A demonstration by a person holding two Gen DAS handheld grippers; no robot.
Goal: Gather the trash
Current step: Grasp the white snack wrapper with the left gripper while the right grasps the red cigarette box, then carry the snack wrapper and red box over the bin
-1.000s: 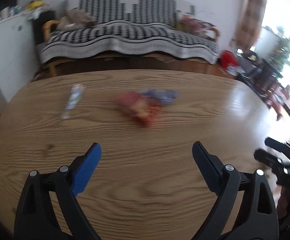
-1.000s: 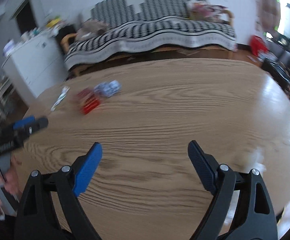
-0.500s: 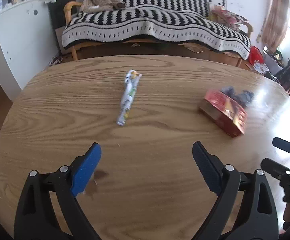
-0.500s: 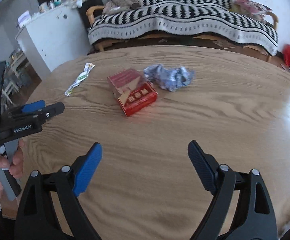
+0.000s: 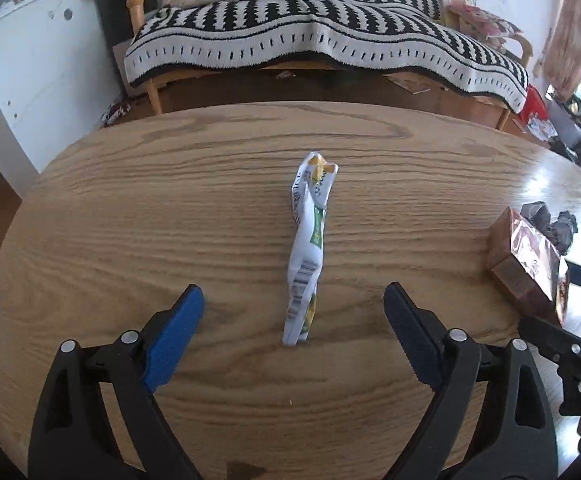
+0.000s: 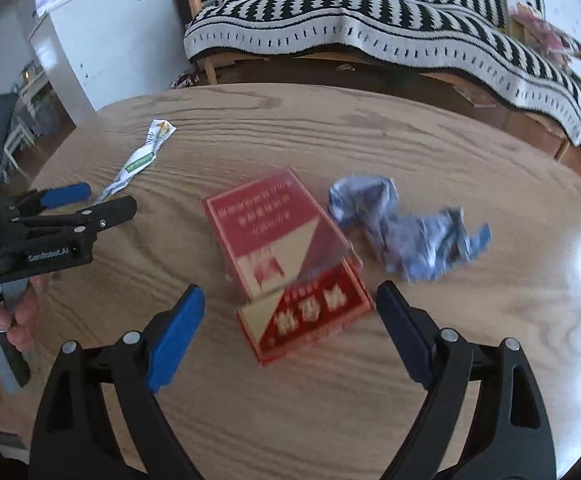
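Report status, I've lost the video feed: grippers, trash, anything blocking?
Left gripper open, astride the white wrapper. Right gripper open over the red box. Crumpled blue paper beside the box. Nothing blocking.

The right gripper, jaws spread wide, frames a red carton on the wooden table, crumpled blue paper just beside it.

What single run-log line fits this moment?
left claw: open, over wrapper | right claw: open, over red box | crumpled paper: untouched
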